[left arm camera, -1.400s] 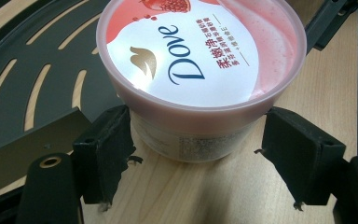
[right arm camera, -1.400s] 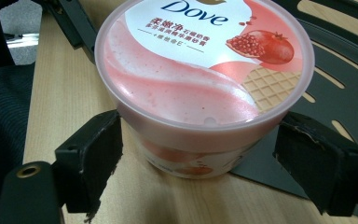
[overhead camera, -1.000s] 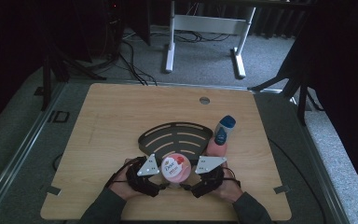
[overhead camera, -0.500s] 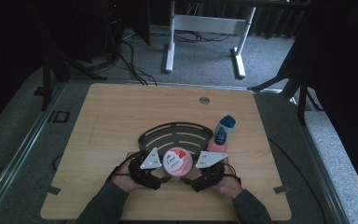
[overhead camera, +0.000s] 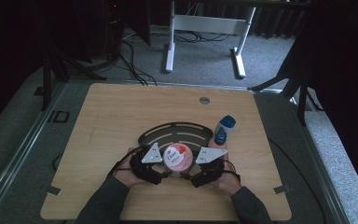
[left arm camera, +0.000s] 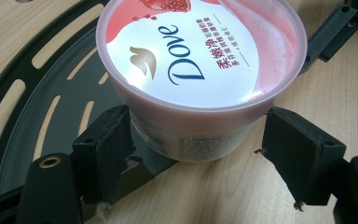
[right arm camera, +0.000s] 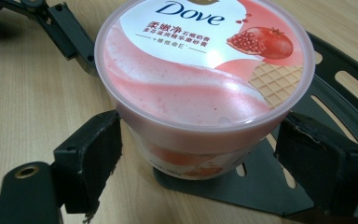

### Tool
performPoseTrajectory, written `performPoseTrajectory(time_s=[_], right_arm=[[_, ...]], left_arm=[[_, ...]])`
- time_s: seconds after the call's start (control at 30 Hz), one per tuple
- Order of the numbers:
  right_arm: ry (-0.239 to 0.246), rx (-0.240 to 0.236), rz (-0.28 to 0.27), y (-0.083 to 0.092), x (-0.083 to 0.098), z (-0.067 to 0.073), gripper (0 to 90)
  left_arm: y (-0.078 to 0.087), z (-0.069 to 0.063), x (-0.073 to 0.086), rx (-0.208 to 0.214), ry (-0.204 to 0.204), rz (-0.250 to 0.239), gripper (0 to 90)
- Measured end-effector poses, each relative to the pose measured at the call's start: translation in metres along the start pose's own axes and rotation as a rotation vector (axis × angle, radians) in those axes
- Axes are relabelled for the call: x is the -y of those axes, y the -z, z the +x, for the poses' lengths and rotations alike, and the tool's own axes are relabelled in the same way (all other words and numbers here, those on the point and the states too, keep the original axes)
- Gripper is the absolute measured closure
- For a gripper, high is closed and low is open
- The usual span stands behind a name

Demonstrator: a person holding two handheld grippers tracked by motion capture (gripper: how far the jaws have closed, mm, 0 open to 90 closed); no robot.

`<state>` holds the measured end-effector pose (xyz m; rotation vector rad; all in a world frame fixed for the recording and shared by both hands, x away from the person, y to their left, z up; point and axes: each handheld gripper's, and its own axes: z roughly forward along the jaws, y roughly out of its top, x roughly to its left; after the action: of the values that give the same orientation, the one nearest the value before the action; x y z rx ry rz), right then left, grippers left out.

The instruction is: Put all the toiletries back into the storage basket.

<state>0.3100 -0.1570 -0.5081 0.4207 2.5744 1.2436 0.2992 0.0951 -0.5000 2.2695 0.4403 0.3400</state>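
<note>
— One round pink plastic Dove tub (overhead camera: 177,157) sits half on the black slotted crescent tray (overhead camera: 177,132), at table centre's six o'clock.

— Risk?

— Left gripper (left arm camera: 198,140) touches one side; right gripper (right arm camera: 198,149) jaws are apart. A squeeze could tip it. Two grippers, one blue-capped bottle (overhead camera: 223,131) at three o'clock.

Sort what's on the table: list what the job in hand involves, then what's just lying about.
In the job:
- Dove tub, between both grippers' jaws
- left gripper
- right gripper
- black slotted tray, under the tub's far edge

Lying about:
- blue-capped bottle
- round grommet in the tabletop
</note>
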Motion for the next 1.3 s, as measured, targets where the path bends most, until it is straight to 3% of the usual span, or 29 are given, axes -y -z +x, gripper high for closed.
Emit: performPoseTrajectory(time_s=[0.77, 1.03, 1.3], right_arm=[[-0.02, 0.03, 0.001, -0.013, -0.005, -0.008, 14.6], [-0.021, 0.044, -0.001, -0.018, -0.01, -0.012, 14.7], [-0.029, 0.048, 0.007, -0.024, -0.011, -0.017, 14.7]], left_arm=[[-0.003, 0.017, 0.001, -0.014, 0.0, 0.017, 24.5], [-0.004, 0.025, 0.003, -0.013, 0.027, 0.005, 24.5], [-0.007, 0.031, 0.002, -0.026, 0.028, 0.015, 23.7]])
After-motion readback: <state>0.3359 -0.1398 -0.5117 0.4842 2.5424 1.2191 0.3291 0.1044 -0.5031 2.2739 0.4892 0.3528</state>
